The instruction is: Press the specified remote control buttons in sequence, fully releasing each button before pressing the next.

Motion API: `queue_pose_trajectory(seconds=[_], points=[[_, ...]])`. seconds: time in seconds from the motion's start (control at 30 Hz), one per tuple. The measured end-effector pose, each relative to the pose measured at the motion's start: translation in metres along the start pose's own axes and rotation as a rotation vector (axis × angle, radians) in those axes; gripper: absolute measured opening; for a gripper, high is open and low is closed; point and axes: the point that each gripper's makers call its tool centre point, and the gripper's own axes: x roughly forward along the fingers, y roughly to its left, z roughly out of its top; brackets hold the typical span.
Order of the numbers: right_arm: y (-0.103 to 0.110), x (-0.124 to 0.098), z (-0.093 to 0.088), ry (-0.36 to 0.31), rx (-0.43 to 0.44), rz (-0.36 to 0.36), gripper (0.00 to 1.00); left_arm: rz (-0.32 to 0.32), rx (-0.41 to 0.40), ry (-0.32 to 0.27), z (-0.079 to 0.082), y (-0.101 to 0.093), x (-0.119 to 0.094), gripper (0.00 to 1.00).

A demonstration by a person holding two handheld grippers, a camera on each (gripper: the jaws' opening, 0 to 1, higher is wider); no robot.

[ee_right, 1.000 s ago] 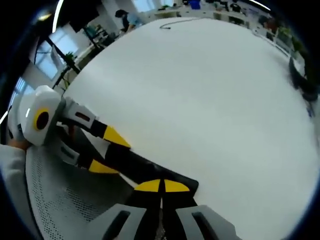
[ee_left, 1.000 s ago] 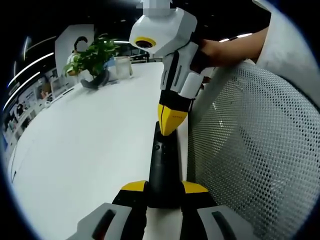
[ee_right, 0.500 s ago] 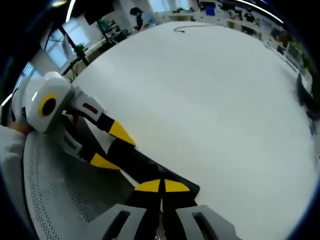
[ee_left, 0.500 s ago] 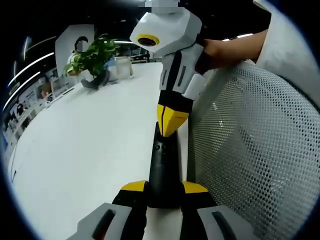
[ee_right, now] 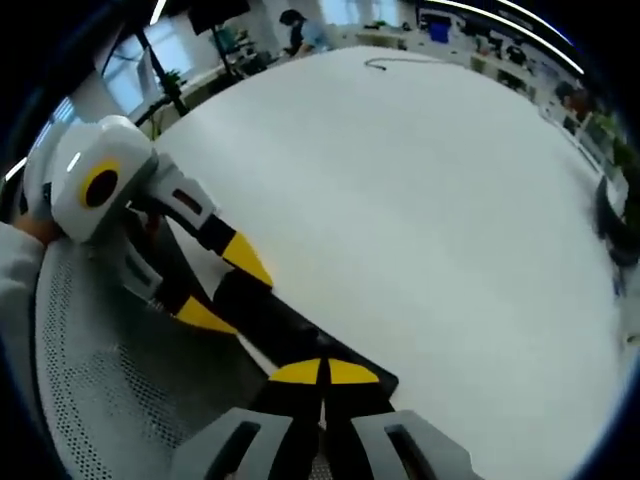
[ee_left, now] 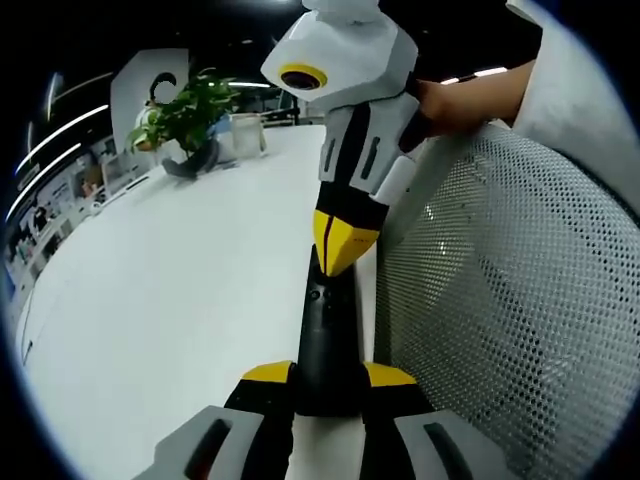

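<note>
The remote control (ee_left: 325, 340), a slim black bar, lies along the near edge of the white surface (ee_left: 180, 300), just beside a white mesh chair back (ee_left: 500, 310). The left gripper (ee_left: 328, 378) has its yellow-tipped jaws closed on the remote's near end, one jaw on each long side. The right gripper (ee_left: 342, 245) comes down from above with its jaws drawn together into a single point resting on the remote's upper face near the far end; whether a button is depressed cannot be told. In the right gripper view the same remote (ee_right: 270, 320) runs between the two tools.

Judgement: the remote looks light, rigid and smooth-sided, likely to slide or pivot under a press. Holding its long edges at one end appears sound. A potted plant (ee_left: 185, 125) stands well apart.
</note>
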Motion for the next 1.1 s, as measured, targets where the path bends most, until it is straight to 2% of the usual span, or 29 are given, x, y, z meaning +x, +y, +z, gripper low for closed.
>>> queue_pose_trajectory(seconds=[0.23,0.33,0.7,0.93,1.1], points=[[0.0,0.0,0.001,0.006,0.01,-0.014,0.0,0.002,0.001,0.001,0.0,0.0,0.001,0.25],[-0.002,0.0,0.001,0.007,0.083,0.003,0.0,0.001,-0.002,0.008,0.0,0.001,0.001,0.24],[-0.003,-0.001,0.001,0.006,0.21,0.057,0.0,0.004,-0.001,0.017,0.0,0.0,0.001,0.24],[-0.001,-0.002,0.001,0.024,0.264,0.089,0.0,-0.005,0.01,0.011,0.0,0.0,0.0,0.24],[0.006,-0.001,0.012,0.037,0.294,0.113,0.0,-0.008,0.014,0.007,0.0,-0.001,0.001,0.25]])
